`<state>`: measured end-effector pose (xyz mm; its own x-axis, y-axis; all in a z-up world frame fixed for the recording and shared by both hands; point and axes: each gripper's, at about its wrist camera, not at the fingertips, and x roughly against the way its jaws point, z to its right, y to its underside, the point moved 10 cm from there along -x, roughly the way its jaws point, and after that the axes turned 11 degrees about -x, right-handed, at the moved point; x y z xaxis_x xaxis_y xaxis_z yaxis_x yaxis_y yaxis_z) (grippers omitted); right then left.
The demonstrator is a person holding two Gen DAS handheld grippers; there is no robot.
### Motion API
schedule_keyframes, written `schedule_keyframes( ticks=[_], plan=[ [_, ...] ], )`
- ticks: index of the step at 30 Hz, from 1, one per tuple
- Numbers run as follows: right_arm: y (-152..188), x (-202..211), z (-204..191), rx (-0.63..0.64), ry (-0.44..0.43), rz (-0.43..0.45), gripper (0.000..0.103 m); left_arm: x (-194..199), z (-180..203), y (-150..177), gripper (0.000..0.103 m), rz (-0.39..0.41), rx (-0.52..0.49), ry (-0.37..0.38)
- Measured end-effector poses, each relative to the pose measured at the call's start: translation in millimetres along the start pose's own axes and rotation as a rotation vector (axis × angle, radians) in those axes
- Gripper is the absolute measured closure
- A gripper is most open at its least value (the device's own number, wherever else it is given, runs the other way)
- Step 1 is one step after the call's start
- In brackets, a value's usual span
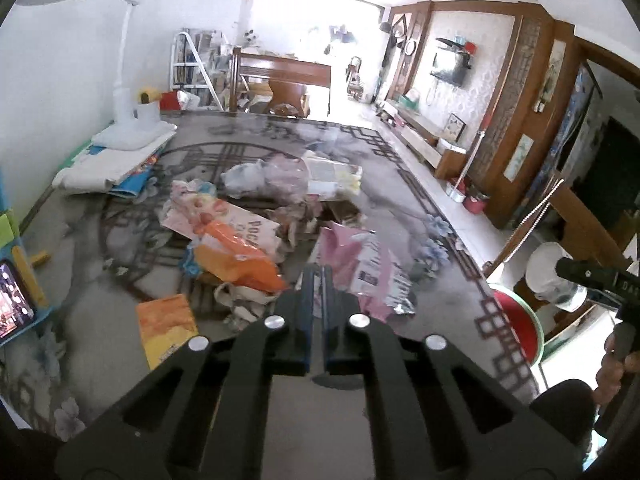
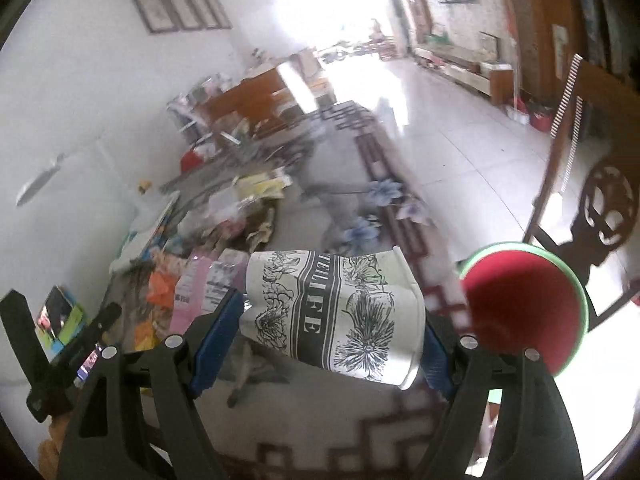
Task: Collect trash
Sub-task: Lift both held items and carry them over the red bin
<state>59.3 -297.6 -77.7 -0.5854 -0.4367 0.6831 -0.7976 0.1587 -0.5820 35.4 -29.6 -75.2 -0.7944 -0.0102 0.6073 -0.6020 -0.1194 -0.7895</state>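
Paper cup (image 2: 336, 312) sits sideways, clamped between right tongs (image 2: 332, 340); left tongs (image 1: 318, 292) together, empty.

A grey patterned counter (image 1: 420, 204) carries wrappers heaped at centre, an orange bag (image 1: 236, 256) amid them, a yellow packet (image 1: 166, 332) at seven o'clock, and a lamp (image 1: 124, 112) at ten o'clock.

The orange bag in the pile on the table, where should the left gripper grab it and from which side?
Judging by the left wrist view, the orange bag lies flat and crumpled on top of the pile. Its puffed near end, pointing toward the left gripper, looks easiest: come from above on the near side and pinch that raised fold. The jaws are shut now, so open them first.
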Motion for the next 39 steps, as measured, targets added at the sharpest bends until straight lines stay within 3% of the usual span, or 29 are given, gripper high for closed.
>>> schedule_keyframes(
  ticks=[2,4,7,9,12,15,17,23,28,32,35,39],
  plan=[
    [4,1,8,0.0,0.014,-0.008,0.026,1,-6,7,0.093,-0.034,0.03,0.006],
    [12,-3,13,-0.006,0.021,-0.03,0.026,4,-21,20,0.054,-0.063,0.066,-0.025],
    [21,-13,11,-0.023,0.001,-0.048,0.026,9,-51,43,0.042,-0.095,0.118,-0.116],
    [28,-21,6,-0.029,-0.013,-0.062,0.026,1,-74,63,0.038,-0.168,0.144,-0.181],
    [33,-26,-2,0.013,0.0,-0.062,0.026,-17,-98,89,0.038,-0.262,0.18,-0.243],
    [35,-26,-7,0.064,0.023,-0.041,0.026,-38,-107,106,0.038,-0.343,0.197,-0.249],
    [36,-28,-4,0.06,0.026,-0.046,0.026,-47,-107,107,0.034,-0.341,0.194,-0.239],
    [35,-28,-2,0.045,0.021,-0.049,0.028,-63,-108,117,0.036,-0.388,0.17,-0.238],
    [35,-23,-5,0.063,0.011,-0.028,0.028,-44,-106,99,0.042,-0.297,0.178,-0.233],
    [32,-15,-4,0.044,-0.012,0.003,0.028,-7,-79,55,0.042,-0.121,0.117,-0.212],
    [26,-8,3,-0.002,-0.041,0.004,0.028,4,-33,23,0.042,-0.033,0.033,-0.116],
    [8,9,35,-0.096,-0.034,0.036,0.028,-11,41,5,0.042,-0.028,-0.03,0.083]
  ],
)
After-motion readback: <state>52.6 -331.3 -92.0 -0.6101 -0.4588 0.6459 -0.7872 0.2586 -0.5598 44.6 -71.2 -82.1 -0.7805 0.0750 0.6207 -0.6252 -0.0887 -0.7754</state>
